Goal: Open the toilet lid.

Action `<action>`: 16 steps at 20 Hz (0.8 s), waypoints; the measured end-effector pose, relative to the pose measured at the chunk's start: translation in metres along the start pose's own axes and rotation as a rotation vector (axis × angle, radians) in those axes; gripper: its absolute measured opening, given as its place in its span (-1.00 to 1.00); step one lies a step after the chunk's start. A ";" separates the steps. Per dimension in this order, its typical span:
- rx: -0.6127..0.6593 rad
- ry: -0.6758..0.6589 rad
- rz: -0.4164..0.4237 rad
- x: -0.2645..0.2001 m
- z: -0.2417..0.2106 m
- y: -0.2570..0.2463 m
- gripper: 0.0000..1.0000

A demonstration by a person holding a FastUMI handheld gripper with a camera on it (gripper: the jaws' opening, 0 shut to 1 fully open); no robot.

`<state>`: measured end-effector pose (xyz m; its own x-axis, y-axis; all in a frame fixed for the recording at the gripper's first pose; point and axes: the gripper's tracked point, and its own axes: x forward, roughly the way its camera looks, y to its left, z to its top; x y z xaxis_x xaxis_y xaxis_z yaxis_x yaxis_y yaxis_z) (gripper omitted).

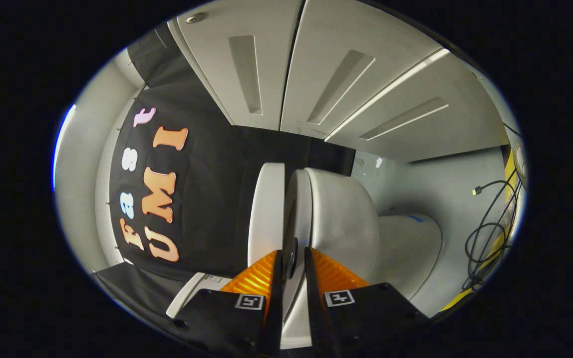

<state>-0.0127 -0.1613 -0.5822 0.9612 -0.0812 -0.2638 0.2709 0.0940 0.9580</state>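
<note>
Room: a booth, seen with the camera rolled on its side. Pale cabinet doors [316, 74] with long recessed handle slots fill the far part of the scene, three panels side by side; a thin bright light strip [386, 92] runs along the edge of one. A black cloth wall [207, 189] hangs behind the toilet. Beyond the bowl lies a pale, scuffed floor surface [445, 189], on which a black cable [488, 233] is loosely coiled, one loose plug end lifted clear of the coil. A yellow strip [508, 199] borders that surface by the cable.

Toilet: white, glossy. The bowl [346, 219] bulges to one side of the claw, with the base [408, 248] spreading behind it. The toilet lid [297, 214] stands edge-on just ahead of the claw, and a second white slab [266, 214], seat or cistern I cannot tell, stands just beside it with a narrow gap between them.

Claw [294, 263]: narrowly set, both fingers [254, 278] flanking the lid's near edge, which passes between them. Contact appears close on both sides, but whether they actually press on it cannot be told.

Markings: each finger mount carries a small square black-and-white coded tag [247, 301]; no readable text. A small label on a white object [197, 293] beside the fingers is too small to tell.
</note>
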 end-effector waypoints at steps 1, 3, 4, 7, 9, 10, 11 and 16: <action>0.004 -0.006 0.000 0.001 0.004 -0.001 -0.50; 0.016 -0.007 -0.006 0.004 0.004 -0.004 -0.53; 0.026 -0.004 -0.008 0.006 0.002 -0.003 -0.53; 0.067 -0.001 -0.008 0.006 0.007 -0.009 -0.81; 0.105 -0.009 0.020 0.007 0.005 -0.007 -0.84; 0.121 -0.015 0.024 0.008 0.005 -0.007 -0.84; 0.119 -0.027 0.019 0.009 0.005 -0.007 -0.84; 0.099 -0.081 -0.025 0.004 0.002 0.005 -0.84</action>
<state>-0.0072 -0.1633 -0.5784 0.9456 -0.1627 -0.2818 0.2845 -0.0069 0.9586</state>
